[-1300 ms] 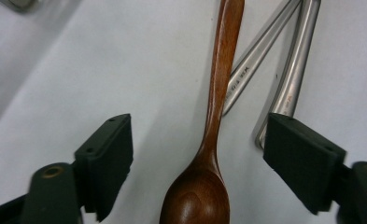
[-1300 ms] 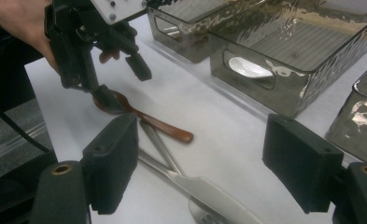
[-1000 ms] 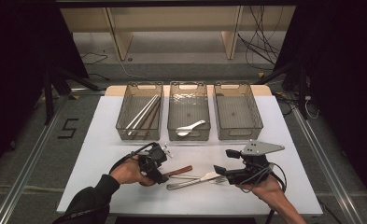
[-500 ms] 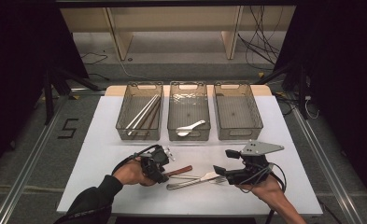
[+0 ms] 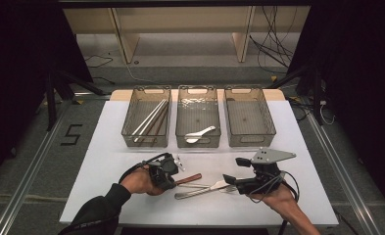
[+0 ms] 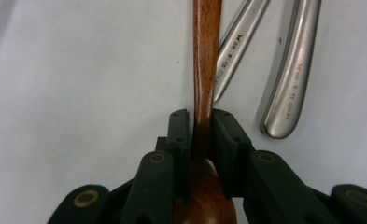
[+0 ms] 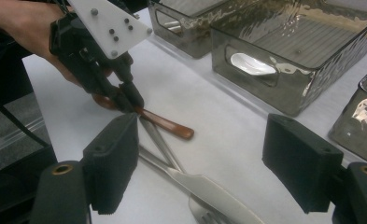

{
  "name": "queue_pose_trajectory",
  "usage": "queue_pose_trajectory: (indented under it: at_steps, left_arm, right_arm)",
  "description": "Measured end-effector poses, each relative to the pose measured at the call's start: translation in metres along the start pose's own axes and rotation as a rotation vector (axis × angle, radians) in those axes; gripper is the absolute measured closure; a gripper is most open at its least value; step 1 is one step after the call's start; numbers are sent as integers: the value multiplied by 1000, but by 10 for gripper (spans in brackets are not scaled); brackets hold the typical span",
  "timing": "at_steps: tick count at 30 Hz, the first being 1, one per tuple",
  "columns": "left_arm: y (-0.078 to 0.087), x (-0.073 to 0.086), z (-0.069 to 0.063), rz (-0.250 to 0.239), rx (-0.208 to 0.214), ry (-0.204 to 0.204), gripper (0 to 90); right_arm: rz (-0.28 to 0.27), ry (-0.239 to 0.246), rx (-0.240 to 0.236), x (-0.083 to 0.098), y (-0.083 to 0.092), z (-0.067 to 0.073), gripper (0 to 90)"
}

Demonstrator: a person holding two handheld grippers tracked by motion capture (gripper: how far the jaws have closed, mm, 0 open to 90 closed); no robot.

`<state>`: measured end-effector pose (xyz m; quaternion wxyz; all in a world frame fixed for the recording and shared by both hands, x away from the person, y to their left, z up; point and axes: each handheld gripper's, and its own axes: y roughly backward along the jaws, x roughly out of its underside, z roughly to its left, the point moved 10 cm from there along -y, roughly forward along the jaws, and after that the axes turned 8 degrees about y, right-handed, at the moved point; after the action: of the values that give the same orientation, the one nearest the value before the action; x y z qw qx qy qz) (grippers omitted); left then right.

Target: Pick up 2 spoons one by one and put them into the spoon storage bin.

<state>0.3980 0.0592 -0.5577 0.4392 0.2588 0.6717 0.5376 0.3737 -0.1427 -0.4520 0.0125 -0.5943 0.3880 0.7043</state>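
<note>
Jaws of the left gripper (image 6: 201, 122) have just been closing and now clamp the brown wooden handle (image 6: 204, 60) lying on the white table (image 5: 102, 161), beside two steel handles (image 6: 291, 70). Right gripper (image 7: 200, 158) stands wide open, holding nothing, above a knife (image 7: 209, 186).

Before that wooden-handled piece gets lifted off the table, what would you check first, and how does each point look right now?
1. Left gripper closed on the wooden handle: ok; its fingers have just been closing, with the handle between them.
2. Handle centred between the fingers: ok.
3. Metal handles clear of the grip: ok, they lie beside it.
4. Right gripper out of the way: cannot tell; it is open, close over the knife.
5. Room in the trays: ok, the right tray looks bare.
6. What is on the wooden handle's other end: cannot tell.
</note>
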Motion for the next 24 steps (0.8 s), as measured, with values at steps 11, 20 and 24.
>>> queue_pose_trajectory:
  at_steps: [11,20,24]
  left_arm:
    - [8,-6,3,-61,32,39,809]
    - [16,-7,12,-100,38,93,813]
    - [28,-15,15,-158,51,113,813]
  right_arm:
    - [-2,-3,3,0,1,-1,278]
    - [-1,-4,4,0,1,-2,277]
    - [-1,-6,4,1,1,-2,277]
